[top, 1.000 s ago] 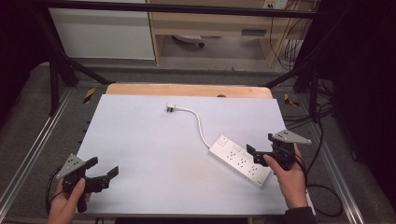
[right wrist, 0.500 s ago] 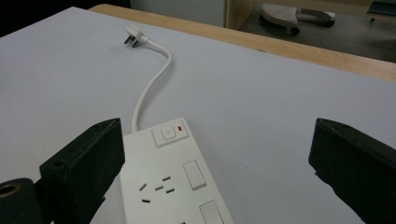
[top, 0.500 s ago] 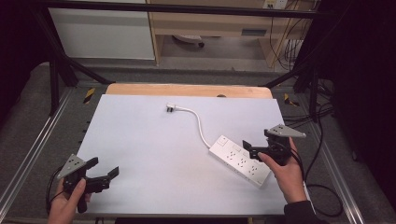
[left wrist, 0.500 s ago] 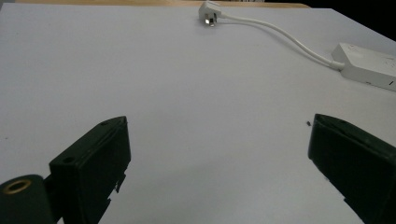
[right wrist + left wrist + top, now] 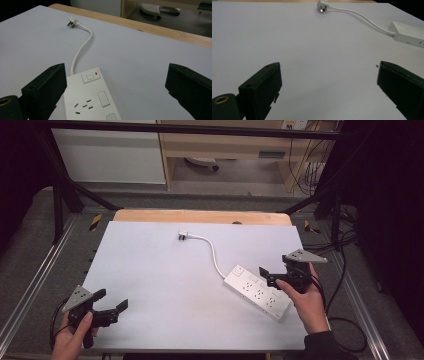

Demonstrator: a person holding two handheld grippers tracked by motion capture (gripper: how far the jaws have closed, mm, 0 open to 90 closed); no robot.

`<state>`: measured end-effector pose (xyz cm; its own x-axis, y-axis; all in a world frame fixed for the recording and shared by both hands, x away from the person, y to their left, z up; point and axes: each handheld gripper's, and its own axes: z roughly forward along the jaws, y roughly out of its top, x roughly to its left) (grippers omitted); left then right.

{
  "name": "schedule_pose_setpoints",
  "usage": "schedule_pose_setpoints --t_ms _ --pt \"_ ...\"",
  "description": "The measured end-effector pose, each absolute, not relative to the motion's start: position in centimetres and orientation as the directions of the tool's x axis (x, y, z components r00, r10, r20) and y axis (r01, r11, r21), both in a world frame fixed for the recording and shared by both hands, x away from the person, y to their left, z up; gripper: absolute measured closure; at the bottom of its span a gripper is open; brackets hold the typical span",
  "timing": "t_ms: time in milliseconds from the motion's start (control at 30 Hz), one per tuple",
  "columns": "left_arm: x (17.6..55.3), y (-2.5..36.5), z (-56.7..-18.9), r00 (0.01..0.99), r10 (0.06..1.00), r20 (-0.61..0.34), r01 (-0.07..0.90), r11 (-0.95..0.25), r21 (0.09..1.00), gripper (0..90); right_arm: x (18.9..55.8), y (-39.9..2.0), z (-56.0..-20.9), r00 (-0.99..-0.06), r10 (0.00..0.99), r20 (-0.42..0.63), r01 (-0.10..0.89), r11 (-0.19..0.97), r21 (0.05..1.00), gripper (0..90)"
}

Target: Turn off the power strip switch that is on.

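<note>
Overhead, right tongs (image 5: 266, 274) above power strip (image 5: 257, 291).

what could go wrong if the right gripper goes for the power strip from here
The right gripper hovers with jaws wide open over the switch end of the power strip; closing there might press the power button. The strip lies loose near the edge of the table, so a nudge could slide it off. Lifting it would drag the cord and plug. The left gripper, also open, is too far off to steady it.
</note>
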<state>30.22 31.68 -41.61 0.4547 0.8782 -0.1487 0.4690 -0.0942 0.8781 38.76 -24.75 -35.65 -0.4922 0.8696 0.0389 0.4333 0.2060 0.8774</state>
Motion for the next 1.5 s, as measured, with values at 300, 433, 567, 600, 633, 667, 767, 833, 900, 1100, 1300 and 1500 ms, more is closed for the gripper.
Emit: schedule_pose_setpoints --t_ms 300,433,567,600,633,667,767,833,900,1100,1300,1500 --pt "30.2 31.6 -41.6 0.458 0.878 -0.142 0.465 -0.100 0.879 5.6 39.4 -24.1 -35.5 -0.505 0.862 0.040 0.433 0.213 0.876 4.4" --pt "30.2 31.6 -41.6 0.459 0.876 -0.144 0.468 -0.101 0.878 5.6 39.7 -23.8 -35.4 -0.506 0.862 0.038 0.434 0.216 0.875 4.7" --pt "30.2 31.5 -41.6 0.461 0.876 -0.144 0.470 -0.103 0.876 5.6 40.0 -23.8 -35.3 -0.500 0.865 0.044 0.439 0.210 0.874 5.2" --pt "30.2 31.5 -41.6 0.460 0.876 -0.145 0.471 -0.102 0.876 5.6 40.1 -23.8 -35.2 -0.500 0.865 0.043 0.441 0.212 0.872 5.2" --pt "30.2 31.5 -41.6 0.461 0.875 -0.145 0.470 -0.103 0.877 5.7 40.2 -23.8 -35.2 -0.499 0.866 0.042 0.442 0.213 0.871 5.2" --pt "30.2 31.5 -41.6 0.463 0.875 -0.141 0.468 -0.106 0.877 5.7 40.3 -23.8 -35.2 -0.498 0.866 0.044 0.444 0.211 0.871 5.0" --pt "30.2 31.5 -41.6 0.463 0.875 -0.142 0.468 -0.106 0.877 5.6 40.5 -23.8 -35.0 -0.497 0.866 0.046 0.443 0.208 0.872 4.9" --pt "30.2 31.5 -41.6 0.462 0.875 -0.143 0.469 -0.104 0.877 5.6 40.6 -23.8 -35.0 -0.499 0.865 0.046 0.444 0.209 0.871 4.9" --pt "30.2 31.5 -41.6 0.463 0.875 -0.142 0.470 -0.106 0.877 5.6 40.7 -23.7 -34.9 -0.500 0.865 0.045 0.444 0.211 0.871 5.0" --pt "30.2 31.5 -41.6 0.463 0.875 -0.142 0.470 -0.107 0.876 5.6 41.2 -23.6 -34.8 -0.497 0.867 0.039 0.442 0.214 0.871 5.3" --pt "30.2 31.5 -41.6 0.464 0.875 -0.140 0.469 -0.109 0.876 5.7 41.7 -23.3 -34.6 -0.500 0.865 0.041 0.444 0.215 0.870 5.4" --pt "30.2 31.5 -41.6 0.464 0.875 -0.139 0.469 -0.110 0.876 5.6 42.2 -22.7 -34.6 -0.509 0.860 0.041 0.442 0.221 0.869 6.0"
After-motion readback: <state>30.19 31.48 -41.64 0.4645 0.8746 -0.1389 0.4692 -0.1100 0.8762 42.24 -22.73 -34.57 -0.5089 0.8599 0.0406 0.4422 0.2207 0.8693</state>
